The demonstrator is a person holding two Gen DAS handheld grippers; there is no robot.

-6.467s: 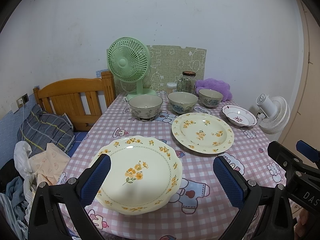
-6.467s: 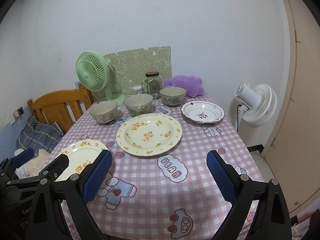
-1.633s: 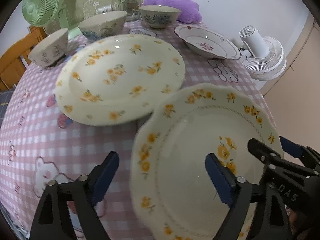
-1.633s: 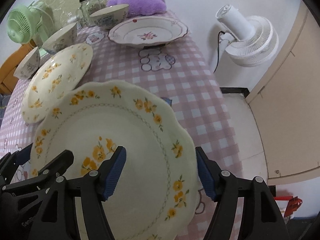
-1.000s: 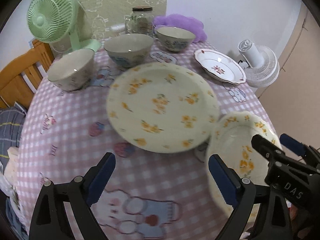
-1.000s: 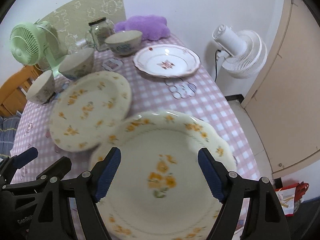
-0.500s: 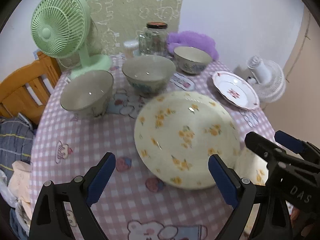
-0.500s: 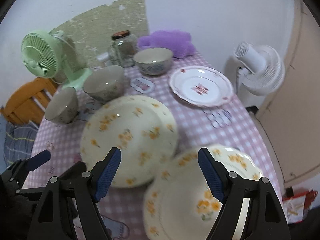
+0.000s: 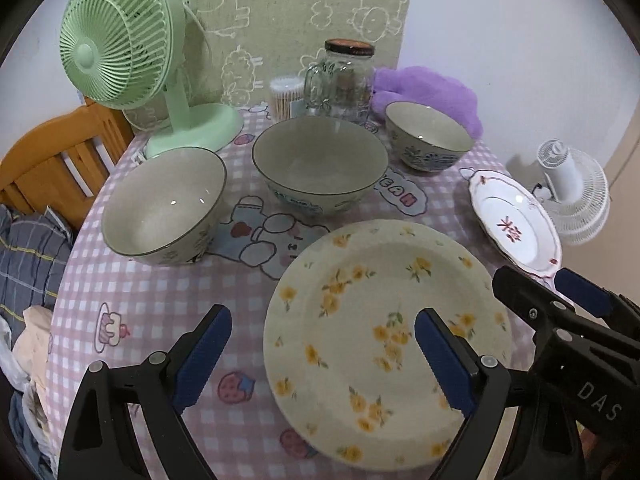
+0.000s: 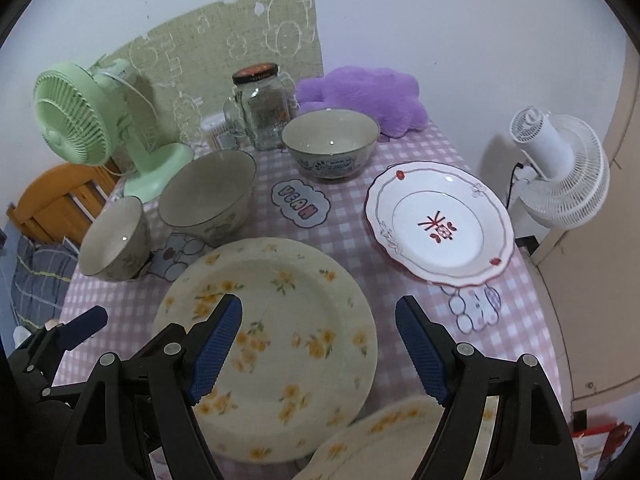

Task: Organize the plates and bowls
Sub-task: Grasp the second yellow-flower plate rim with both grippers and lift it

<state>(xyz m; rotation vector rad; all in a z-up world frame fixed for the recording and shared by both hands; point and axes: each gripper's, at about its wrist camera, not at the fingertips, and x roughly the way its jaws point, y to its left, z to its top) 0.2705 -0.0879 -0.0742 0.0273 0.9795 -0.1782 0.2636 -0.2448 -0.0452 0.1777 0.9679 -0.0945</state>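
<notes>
Both claws stand with their blue pads spread wide and nothing between them. From its own camera, the left claw (image 9: pixel 322 350) hangs above the near edge of the pink checked tablecloth (image 9: pixel 160 296), its right pad over the big yellow-flowered plate (image 9: pixel 384 336), which lies flat on the cloth. The right claw (image 10: pixel 318 344) hangs above the same plate (image 10: pixel 272 344).

Only the right camera shows a second flowered plate (image 10: pixel 400 436), blurred, at the bottom edge of the picture just beside the first; its near half is cut off by the frame and the claw's black arms, so whether it lies flat or overlaps the first cannot be told. The left camera hides that spot behind the right claw's black frame.

Behind the big plate stand three bowls in a loose row: the left bowl (image 9: pixel 164 204), the middle bowl (image 9: pixel 320 164) and the far bowl (image 9: pixel 428 136). A white plate with a red mark (image 10: pixel 440 224) lies to the right, well shown from the right camera but partly cut off by the other claw in the left one. At the back are a green fan (image 9: pixel 120 40), a glass jar (image 9: pixel 344 80) and a purple cushion (image 10: pixel 360 92).
</notes>
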